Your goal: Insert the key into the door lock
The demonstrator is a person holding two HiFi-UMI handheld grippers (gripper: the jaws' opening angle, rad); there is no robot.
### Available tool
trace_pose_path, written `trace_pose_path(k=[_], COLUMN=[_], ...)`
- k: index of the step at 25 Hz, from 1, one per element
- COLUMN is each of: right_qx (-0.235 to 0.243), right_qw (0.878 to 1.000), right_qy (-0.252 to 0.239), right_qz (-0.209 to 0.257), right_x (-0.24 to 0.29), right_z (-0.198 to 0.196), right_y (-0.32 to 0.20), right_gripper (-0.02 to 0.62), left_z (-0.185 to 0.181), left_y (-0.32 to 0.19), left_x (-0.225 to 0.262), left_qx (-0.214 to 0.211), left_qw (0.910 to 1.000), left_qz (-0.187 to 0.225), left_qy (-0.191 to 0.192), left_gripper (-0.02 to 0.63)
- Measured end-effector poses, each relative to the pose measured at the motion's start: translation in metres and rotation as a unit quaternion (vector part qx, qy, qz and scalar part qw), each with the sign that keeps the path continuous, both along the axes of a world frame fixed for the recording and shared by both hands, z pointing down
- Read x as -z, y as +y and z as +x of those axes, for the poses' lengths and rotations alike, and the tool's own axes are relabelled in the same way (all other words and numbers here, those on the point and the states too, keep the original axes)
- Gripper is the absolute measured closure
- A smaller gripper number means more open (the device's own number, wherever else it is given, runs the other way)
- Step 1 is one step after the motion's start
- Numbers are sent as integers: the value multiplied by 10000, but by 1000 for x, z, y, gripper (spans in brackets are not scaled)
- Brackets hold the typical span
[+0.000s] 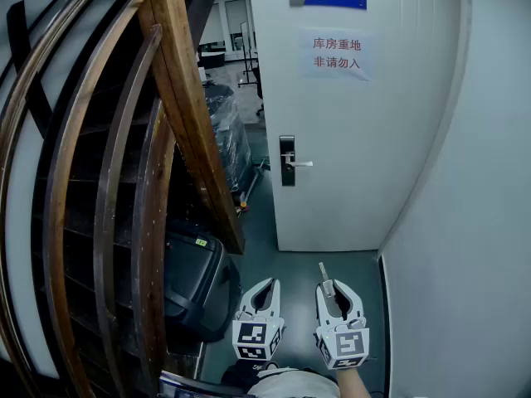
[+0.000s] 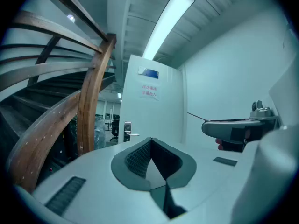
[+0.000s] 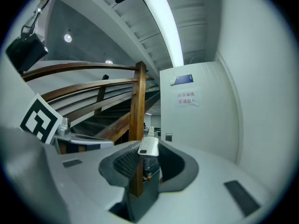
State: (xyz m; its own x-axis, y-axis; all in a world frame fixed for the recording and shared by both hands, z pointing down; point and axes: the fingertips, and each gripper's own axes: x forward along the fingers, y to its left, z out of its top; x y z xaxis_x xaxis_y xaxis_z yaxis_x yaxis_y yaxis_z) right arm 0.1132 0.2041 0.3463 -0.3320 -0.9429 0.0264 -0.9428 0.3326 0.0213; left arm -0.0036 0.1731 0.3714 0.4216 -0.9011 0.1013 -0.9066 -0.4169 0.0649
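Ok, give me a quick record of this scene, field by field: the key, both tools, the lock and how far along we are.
key: clamped in the right tool, tip pointing towards the door
left tool: jaws together, nothing in them
lock: dark plate with a silver handle, at the left edge of the white door
progress: key well short of the lock, not yet inserted
surroundings: wooden stair railing on the left; paper sign on the door

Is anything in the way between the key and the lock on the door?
Nothing visible. The right tongs hold the key, and only floor lies between it and the door lock. The stairs stand off to the left.
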Motion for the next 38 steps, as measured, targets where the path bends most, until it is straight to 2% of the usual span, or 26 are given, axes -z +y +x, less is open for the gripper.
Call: trace_pose_path(k=[13,22,31,38], right_qx=[-6,-11,88,259], right_qw=[10000,10000,9994,9980], right_qy=[0,-19,-7,66], right_qz=[-18,-17,-339,-580], right_x=[-4,-7,-29,-43], right_z=[-8,-30,-74,-83], right_y=[-12,-18,-27,-54], right_gripper=[477,477,477,477], left_z=[-10,-34,-70,-65], left_y=[-12,-18,-22,-50], left_x=[-6,-14,-44,-62], left_qx=[24,35,3,-74], left_qw=[10000,9998,9985,9972], left_qz=[-55,-142,-510,-727], left_qy=[80,155,180,172], left_gripper=[601,601,601,601])
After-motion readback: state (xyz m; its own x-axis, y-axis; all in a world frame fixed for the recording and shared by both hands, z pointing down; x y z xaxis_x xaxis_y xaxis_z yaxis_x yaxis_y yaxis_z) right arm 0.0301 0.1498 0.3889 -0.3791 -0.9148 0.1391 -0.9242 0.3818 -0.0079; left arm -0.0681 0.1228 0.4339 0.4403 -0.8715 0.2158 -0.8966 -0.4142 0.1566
